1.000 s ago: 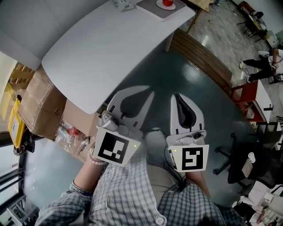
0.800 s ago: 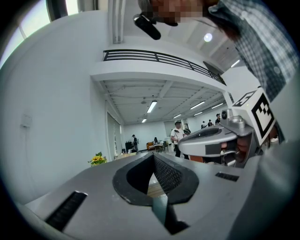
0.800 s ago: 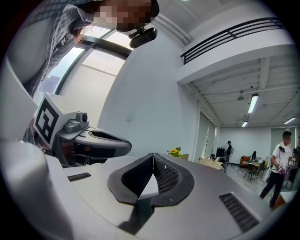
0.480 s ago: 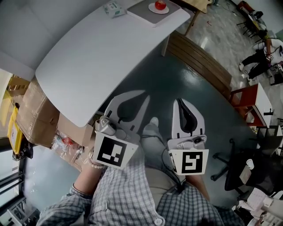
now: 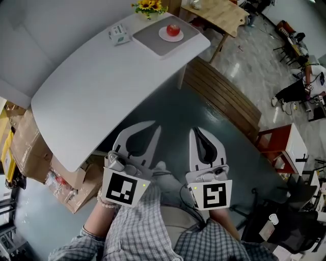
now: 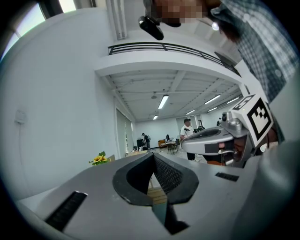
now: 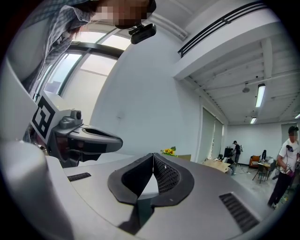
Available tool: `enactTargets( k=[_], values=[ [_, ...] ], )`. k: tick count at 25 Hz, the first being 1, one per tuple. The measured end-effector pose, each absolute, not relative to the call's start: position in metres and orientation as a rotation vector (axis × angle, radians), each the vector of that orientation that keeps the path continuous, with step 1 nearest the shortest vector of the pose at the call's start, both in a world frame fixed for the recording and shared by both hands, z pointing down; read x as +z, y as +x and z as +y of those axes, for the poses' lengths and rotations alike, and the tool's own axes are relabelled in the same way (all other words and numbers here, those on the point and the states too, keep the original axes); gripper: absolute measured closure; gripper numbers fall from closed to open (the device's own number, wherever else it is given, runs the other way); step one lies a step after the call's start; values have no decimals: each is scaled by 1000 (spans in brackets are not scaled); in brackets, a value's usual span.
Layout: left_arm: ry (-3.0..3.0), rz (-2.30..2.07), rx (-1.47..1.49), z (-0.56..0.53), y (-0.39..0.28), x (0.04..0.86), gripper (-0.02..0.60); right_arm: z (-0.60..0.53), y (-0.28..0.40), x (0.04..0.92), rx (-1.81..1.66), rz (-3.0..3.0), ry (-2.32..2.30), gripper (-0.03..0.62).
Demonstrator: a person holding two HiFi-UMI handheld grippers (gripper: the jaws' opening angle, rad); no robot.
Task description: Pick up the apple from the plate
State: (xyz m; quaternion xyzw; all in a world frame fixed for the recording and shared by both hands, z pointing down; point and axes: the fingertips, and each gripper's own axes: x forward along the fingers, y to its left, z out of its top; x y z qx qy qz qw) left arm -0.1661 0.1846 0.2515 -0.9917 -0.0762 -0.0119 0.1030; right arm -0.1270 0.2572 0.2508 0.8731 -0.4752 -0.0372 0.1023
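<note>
Left claw [image 5: 152, 126]: shut, pads tip to tip, nothing between them; held low over the floor, off the near edge of the worktop [image 5: 97, 86]. Apple [image 5: 173, 29]: red, upright on the white plate [image 5: 162, 35], plate on a grey mat [image 5: 153, 43] at the worktop's far right corner, small box [image 5: 118, 34] just beside the mat's left edge, sunflowers [image 5: 148, 6] behind at the far edge. Untouched, well apart from both claws. Right claw [image 5: 193, 131]: likewise shut and empty, beside the left one, over the floor. Progress, by my read: nothing done yet, reach not begun. Left to do: close the whole gap to the far corner, open one claw, straddle the apple, clamp, lift clear of the plate.
</note>
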Motion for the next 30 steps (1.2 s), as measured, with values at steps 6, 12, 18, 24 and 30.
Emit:
enactTargets(
  k=[6, 12, 18, 24, 30],
  values=[
    [-2992, -129, -76, 185, -128, 260, 574, 261, -74, 258, -90, -1428, 2567, 572],
    [-2983, -83, -103, 168, -98, 265, 574, 247, -44, 277, 3, -1482, 2537, 572],
    [-3044, -68, -91, 146, -52, 265, 574, 230, -2, 273, -19, -1449, 2504, 572],
    [-3068, -71, -79, 107, 7, 261, 574, 196, 57, 271, -10, -1434, 2504, 572],
    [-3073, -160, -141, 63, 58, 261, 574, 141, 114, 267, 26, -1448, 2519, 572]
  ],
)
